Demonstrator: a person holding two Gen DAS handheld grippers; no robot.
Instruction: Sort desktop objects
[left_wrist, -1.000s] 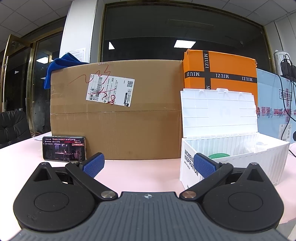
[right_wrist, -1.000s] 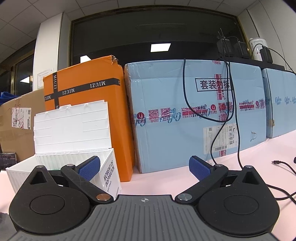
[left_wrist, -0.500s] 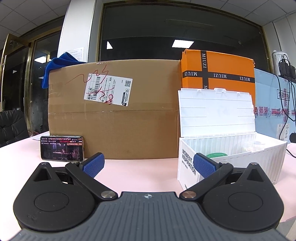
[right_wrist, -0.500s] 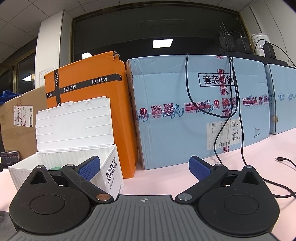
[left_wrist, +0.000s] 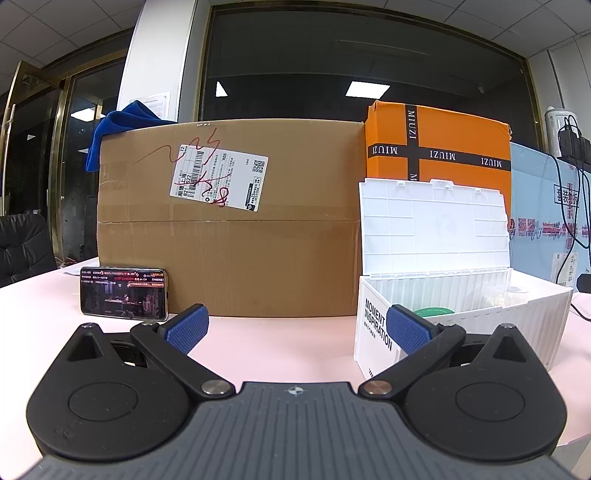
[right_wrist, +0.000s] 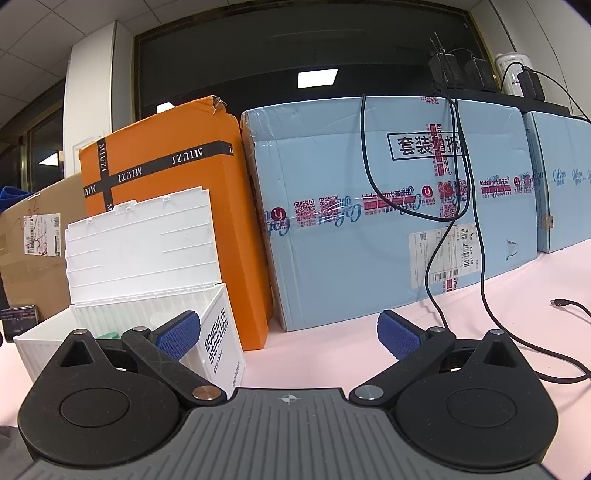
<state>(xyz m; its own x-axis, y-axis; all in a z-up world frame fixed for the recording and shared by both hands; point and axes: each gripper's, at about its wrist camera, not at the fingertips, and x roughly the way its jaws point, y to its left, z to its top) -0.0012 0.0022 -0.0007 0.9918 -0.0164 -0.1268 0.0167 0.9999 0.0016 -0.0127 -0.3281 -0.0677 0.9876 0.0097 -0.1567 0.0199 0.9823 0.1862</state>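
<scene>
White plastic storage box (left_wrist: 458, 314) sits on a pink tabletop (left_wrist: 277, 343), lid (left_wrist: 432, 229) hinged up and leaning back toward an orange carton (left_wrist: 439, 147). Box is open; a green round item (left_wrist: 432, 312) and sth pale show inside, too hidden to name. From the left wrist view the box is front-right, w/ its printed end wall just behind the left gripper's right pad. From the right wrist view the same box (right_wrist: 122, 321) is front-left.

Left gripper (left_wrist: 295, 328): blue pads spread wide, nothing between them. Right gripper (right_wrist: 288, 332): also spread wide, holding nothing.

Change over the last sec: small. In the left view the box and cartons have slid slightly left and the phone looks a bit larger; in the right view the box has shifted slightly right. Both tools appear to be drifting, not reaching. No loose item to sort shows on the table near either tool, so the sorting looks finished or paused, as far as these views tell.

Further out: a phone (left_wrist: 123, 293) w/ lit screen stands against a big brown cardboard box (left_wrist: 229, 221), blue cloth (left_wrist: 122, 125) on top of it. Right of the orange carton, pale blue cartons (right_wrist: 388, 206) w/ black cables (right_wrist: 432, 280) hanging down onto the table
</scene>
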